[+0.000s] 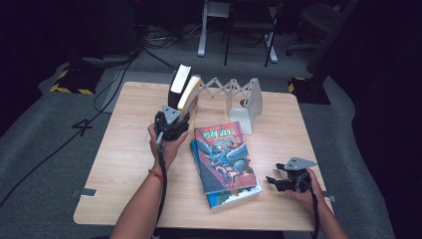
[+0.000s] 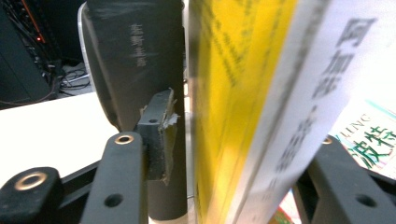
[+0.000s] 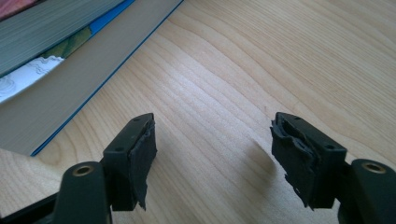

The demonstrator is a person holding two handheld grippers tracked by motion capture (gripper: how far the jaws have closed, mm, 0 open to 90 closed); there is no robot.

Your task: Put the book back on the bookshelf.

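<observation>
Two books stand upright at the back left of the table [image 1: 124, 149]: a dark-covered book [image 1: 179, 79] and a yellow-and-white book [image 1: 190, 94] leaning beside it. My left gripper [image 1: 180, 115] reaches in at their lower end. In the left gripper view its jaws straddle the yellow-and-white book [image 2: 243, 70]. One pad [image 2: 159, 135] sits in the slot next to the dark book [image 2: 135, 56], a thin gap from the yellow cover, so the gripper is open. My right gripper [image 1: 272, 180] rests on the table at the front right, open [image 3: 215, 144] over bare wood.
A white fold-out book rack [image 1: 251, 102] stands at the back centre, just right of the upright books. Two books lie stacked flat in the middle, a red-covered one [image 1: 224, 154] on a blue one [image 1: 234, 196]; their page edges [image 3: 46, 42] lie left of my right jaws.
</observation>
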